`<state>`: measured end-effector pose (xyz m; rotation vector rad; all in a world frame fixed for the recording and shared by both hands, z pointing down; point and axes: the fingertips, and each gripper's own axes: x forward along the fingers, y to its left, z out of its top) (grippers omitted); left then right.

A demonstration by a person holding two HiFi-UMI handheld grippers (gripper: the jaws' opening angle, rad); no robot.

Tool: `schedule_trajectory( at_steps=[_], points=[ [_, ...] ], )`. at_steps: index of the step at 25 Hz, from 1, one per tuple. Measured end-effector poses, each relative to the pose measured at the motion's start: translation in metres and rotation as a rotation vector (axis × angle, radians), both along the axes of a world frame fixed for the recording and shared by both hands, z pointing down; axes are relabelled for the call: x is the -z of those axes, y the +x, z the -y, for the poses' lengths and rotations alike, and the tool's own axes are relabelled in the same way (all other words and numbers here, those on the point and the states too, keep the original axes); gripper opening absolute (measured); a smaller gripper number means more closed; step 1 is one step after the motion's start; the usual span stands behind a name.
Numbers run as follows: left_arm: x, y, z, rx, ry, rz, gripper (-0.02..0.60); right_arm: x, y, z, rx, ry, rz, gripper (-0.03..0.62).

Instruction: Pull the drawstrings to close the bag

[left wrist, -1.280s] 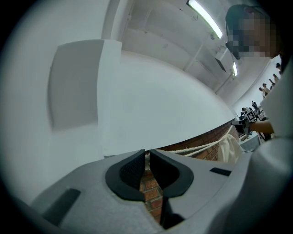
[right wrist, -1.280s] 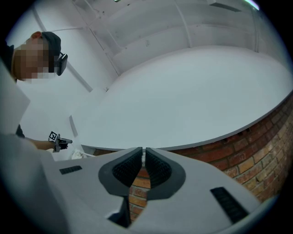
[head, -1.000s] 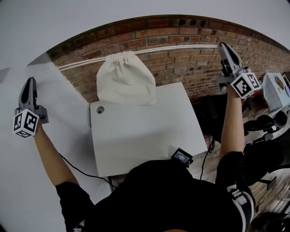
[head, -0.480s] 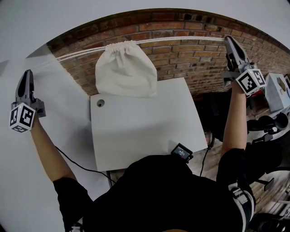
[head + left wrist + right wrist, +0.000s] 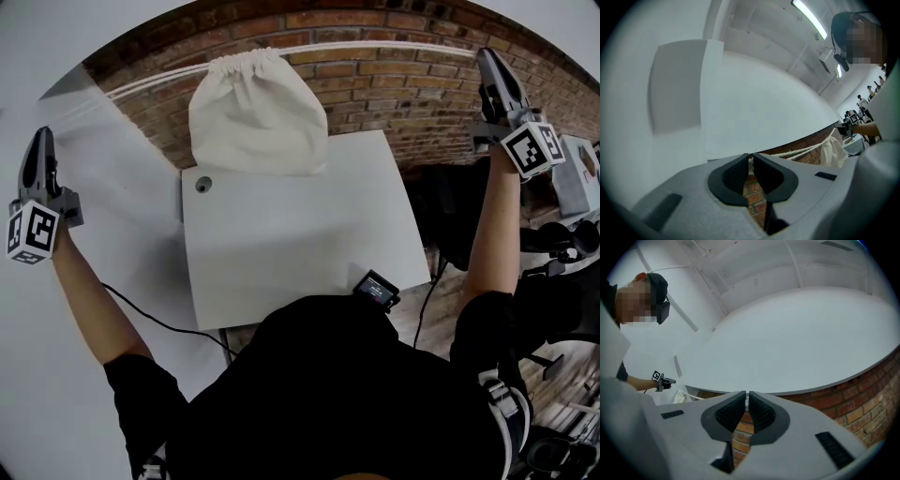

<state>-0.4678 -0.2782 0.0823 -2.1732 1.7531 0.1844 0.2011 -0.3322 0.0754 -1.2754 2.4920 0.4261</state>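
Two drawstrings of white twisted cord stretch out from one bag (image 5: 258, 117), a plain off-white cloth sack, rounded and soft, with its neck puckered into tight gathers. You have one gripper on each cord.

Your left gripper (image 5: 39, 141) is clenched on the left drawstring (image 5: 141, 82). In the left gripper view the cord sits pinched between the black, finely ribbed pads (image 5: 736, 172). From there two strands run off to the right of the jaws to the bag (image 5: 832, 152).

Your right gripper (image 5: 489, 58) is likewise clamped on the right drawstring (image 5: 394, 45), and a sliver of white cord shows between its ribbed pads (image 5: 731, 412). The bag (image 5: 679, 397) lies to the left of those jaws.

Both gripper bodies are matte grey, and each carries one cube with black-and-white square markers.

The bag sits between your two pairs of jaws, well apart from both. Its base is at the far edge of one flat white table (image 5: 300, 244), in front of the rough red brick wall (image 5: 375, 94).
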Motion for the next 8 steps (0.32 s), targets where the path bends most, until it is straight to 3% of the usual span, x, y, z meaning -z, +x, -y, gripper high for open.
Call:
schedule_trajectory(
  at_steps=[8],
  points=[
    [-0.0079, -0.0026, 0.0043, -0.016, -0.015, -0.004, 0.044, 0.0009, 0.0012, -0.0019, -0.034, -0.003, -0.004, 0.028]
  ],
)
